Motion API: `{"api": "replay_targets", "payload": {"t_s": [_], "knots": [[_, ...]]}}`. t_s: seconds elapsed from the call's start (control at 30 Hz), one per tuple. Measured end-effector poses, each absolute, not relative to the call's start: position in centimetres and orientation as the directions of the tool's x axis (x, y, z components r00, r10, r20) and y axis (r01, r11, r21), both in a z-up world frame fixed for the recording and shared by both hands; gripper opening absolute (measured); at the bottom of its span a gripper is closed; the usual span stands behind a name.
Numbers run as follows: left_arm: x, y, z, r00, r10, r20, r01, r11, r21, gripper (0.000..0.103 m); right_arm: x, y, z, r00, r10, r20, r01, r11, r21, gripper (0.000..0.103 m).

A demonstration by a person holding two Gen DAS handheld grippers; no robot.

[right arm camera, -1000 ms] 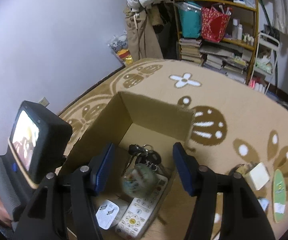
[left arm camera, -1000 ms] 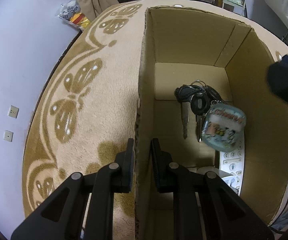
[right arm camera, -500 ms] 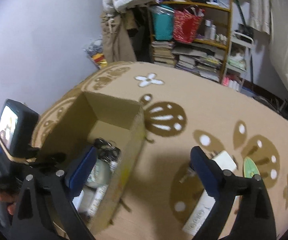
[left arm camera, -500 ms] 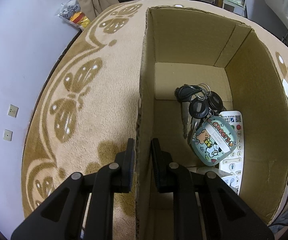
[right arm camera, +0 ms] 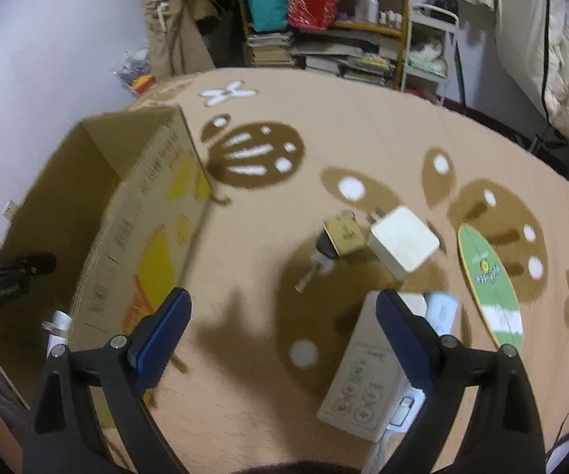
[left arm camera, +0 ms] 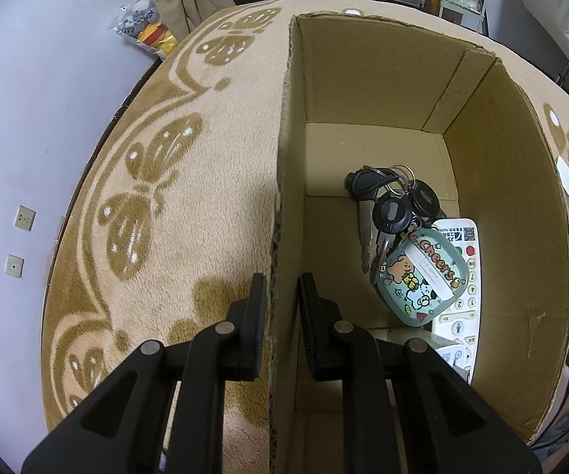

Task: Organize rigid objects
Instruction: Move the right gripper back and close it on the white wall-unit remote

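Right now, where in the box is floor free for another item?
Free: cardboard box floor at the far end beyond the keys, and the strip along the wall clamped by the left hand-held gripper. Crowded: near right corner, with keychain on the remote.

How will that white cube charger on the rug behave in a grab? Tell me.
The white cube charger looks rigid with smooth, rounded faces, so the pads may slip a little. Its blocky shape lying flat on the rug probably won't roll. The prongs at its upper-left edge might catch.
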State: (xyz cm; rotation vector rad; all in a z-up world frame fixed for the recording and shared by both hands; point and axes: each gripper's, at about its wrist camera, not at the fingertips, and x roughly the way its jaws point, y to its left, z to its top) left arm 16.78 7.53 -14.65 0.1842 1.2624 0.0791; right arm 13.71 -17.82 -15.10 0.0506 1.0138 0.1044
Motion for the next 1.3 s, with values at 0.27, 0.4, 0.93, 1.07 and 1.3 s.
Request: {"api": "replay_targets", "payload": {"t_s": [0.27,0.4,0.93,1.07,1.3], "knots": [[16.8,7.6,-14.7,0.304,0.159,-0.939,0.042,0.983,0.18,0.017,13.2,-19.0,-17.0,0.499,0.117,-0.859,-0.01,0.992,0.129,0.099],[16.7,7.6,-14.7,0.303,0.156,-0.94,0.042,0.983,0.177,0.017,12.9,-19.6,-17.2,0.512,0.108,-0.852,0.015,0.991,0.135,0.1],[16.7,7.7,-14.7,0.301,0.151,-0.941,0.041,0.984,0.171,0.017,12.9,-22.3,-18.5,0.489,0.108,-0.866,0.114,0.976,0.186,0.1],[16.7,7.6,-14.7,0.301,0.152,-0.941,0.041,0.984,0.173,0.017,12.9,-22.3,-18.6,0.488,0.129,-0.863,0.103,0.974,0.204,0.099],[16.7,7.7,-14.7,0.301,0.151,-0.941,0.041,0.984,0.172,0.017,13.0,-22.4,-20.4,0.428,0.243,-0.87,0.103,0.944,0.314,0.08]]}}
